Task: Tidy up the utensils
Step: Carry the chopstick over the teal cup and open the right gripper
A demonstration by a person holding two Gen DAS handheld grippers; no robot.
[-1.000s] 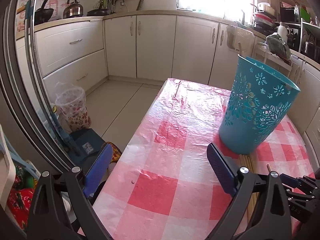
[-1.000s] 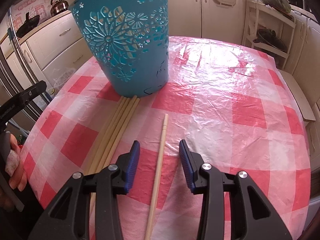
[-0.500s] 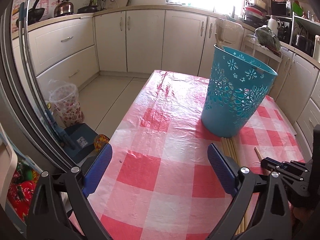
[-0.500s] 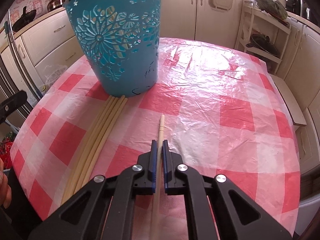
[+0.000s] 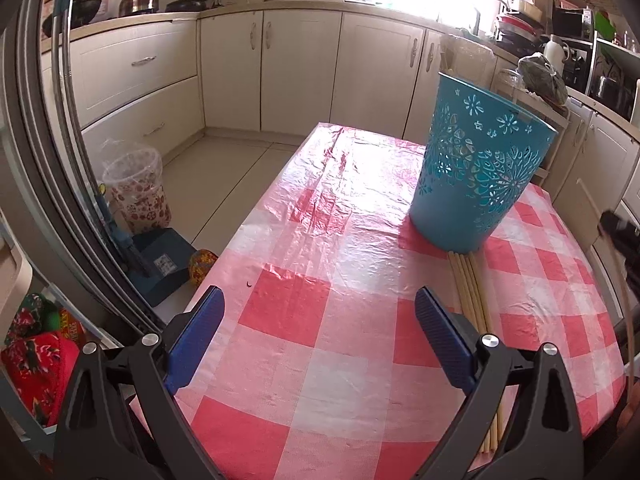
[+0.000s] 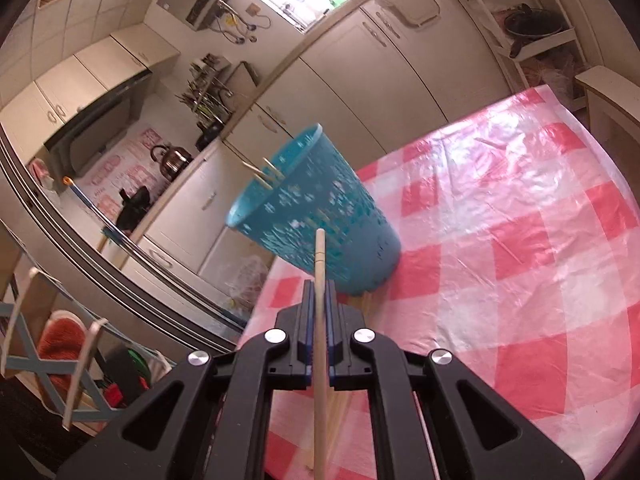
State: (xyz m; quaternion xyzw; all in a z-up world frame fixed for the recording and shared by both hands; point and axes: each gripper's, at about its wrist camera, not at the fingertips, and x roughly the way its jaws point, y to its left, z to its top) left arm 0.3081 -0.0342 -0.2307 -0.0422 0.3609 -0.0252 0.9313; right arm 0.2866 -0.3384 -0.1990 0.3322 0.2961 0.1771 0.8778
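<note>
Gripping a single wooden chopstick [image 6: 320, 280], the right gripper [image 6: 319, 296] is seen with its fingers closed on the stick, raised above the table [image 6: 520, 240] and aimed toward the blue basket [image 6: 320, 216]. A few sticks already stand inside the basket. The left gripper [image 5: 316, 336] is held wide open, empty, over the checked cloth. More chopsticks [image 5: 470, 280] lie bundled at the basket's base. Next, the stick would probably need tipping over the rim and releasing.

Left tool [image 5: 318, 338] — black frame, blue ribbed pads, silver screws; right tool [image 6: 319, 300] — same black-and-blue build
</note>
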